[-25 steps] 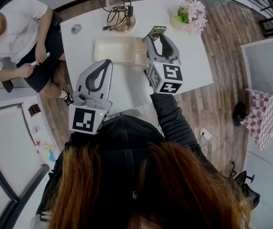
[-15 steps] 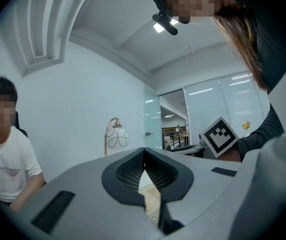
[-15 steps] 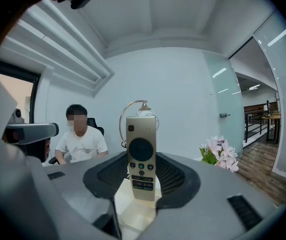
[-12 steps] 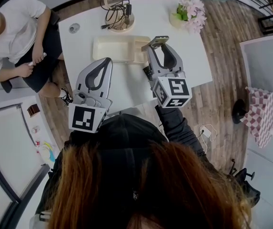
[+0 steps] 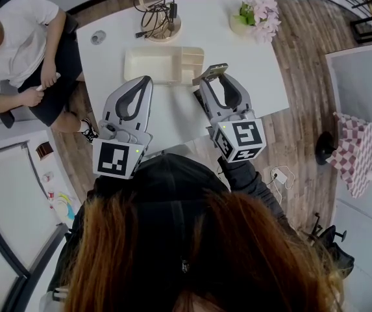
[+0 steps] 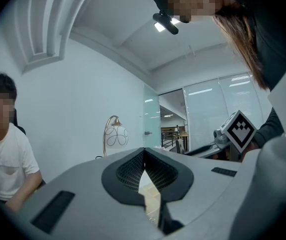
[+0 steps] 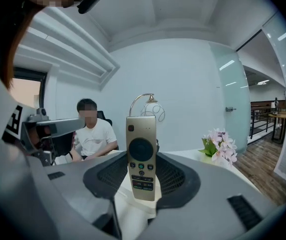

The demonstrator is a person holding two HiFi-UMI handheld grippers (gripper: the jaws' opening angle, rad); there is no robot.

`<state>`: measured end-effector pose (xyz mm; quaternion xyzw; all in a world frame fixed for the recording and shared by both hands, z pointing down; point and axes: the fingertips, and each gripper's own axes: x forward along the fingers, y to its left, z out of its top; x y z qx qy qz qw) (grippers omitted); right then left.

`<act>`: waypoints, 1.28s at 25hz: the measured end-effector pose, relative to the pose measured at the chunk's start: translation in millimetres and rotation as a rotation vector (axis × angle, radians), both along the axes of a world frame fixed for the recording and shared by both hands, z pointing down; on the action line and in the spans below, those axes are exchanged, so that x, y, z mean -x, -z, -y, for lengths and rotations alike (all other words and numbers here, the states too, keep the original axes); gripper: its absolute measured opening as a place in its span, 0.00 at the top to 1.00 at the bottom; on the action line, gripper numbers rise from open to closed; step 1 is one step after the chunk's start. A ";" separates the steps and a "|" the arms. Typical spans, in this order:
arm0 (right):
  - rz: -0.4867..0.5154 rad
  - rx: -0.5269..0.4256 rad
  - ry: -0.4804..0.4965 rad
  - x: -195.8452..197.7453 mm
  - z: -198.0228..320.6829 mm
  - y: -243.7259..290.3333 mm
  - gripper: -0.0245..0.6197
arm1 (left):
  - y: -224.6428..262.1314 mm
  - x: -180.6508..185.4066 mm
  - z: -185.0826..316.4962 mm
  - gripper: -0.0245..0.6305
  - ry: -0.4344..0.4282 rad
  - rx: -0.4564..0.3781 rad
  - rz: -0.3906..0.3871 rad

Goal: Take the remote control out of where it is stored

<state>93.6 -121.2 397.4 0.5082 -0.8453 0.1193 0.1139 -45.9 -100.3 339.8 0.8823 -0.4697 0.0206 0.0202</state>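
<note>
A gold remote control (image 7: 142, 156) stands upright between the jaws of my right gripper (image 7: 142, 186), which is shut on its lower part; its buttons face the camera. In the head view the remote (image 5: 212, 71) sticks out past the right gripper (image 5: 210, 82), just in front of the right end of a cream storage tray (image 5: 148, 65) on the white table (image 5: 250, 77). My left gripper (image 5: 147, 83) hovers over the table's near left part, beside the tray. Its jaws (image 6: 143, 156) meet at the tips with nothing between them.
A lamp with a coil of cables (image 5: 160, 18) stands at the back of the table, and a pot of pink flowers (image 5: 258, 15) at the back right. A person in a white shirt (image 5: 23, 44) sits left of the table. The tray's small right compartments (image 5: 192, 58) show.
My right gripper has drawn back from above the tray's right end toward the near side of the table, carrying the remote. The left gripper has stayed put.
</note>
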 end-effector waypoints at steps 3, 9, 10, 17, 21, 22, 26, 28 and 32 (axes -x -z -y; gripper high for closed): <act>-0.027 0.080 0.045 1.5 -15.6 -19.5 0.67 | -1.1 -0.6 1.0 0.95 -0.002 -0.005 -0.006; -0.060 0.271 0.115 -1.1 -42.4 -62.3 0.67 | -4.5 -1.5 3.2 0.95 0.000 0.008 -0.017; -0.068 0.310 0.129 -1.3 -46.7 -70.9 0.67 | -4.7 -1.4 3.4 0.95 0.000 0.007 -0.019; -0.104 0.575 0.197 -4.5 -75.6 -119.6 0.67 | -5.5 -0.5 1.8 0.95 -0.003 0.012 -0.037; -0.155 0.699 0.262 -2.4 -89.3 -138.0 0.67 | -7.2 1.8 2.3 0.95 0.002 0.012 -0.039; -0.169 0.725 0.279 -1.1 -91.4 -141.6 0.67 | -7.1 2.8 2.5 0.95 0.006 0.011 -0.042; -0.210 0.830 0.348 8.0 -97.1 -154.8 0.67 | -6.4 5.7 2.9 0.95 0.017 0.010 -0.058; -0.233 0.865 0.376 13.5 -97.8 -159.8 0.67 | -6.2 7.2 2.6 0.95 0.021 0.009 -0.060; -0.266 0.901 0.414 24.5 -96.7 -169.3 0.67 | -6.3 12.1 3.4 0.95 0.034 0.007 -0.065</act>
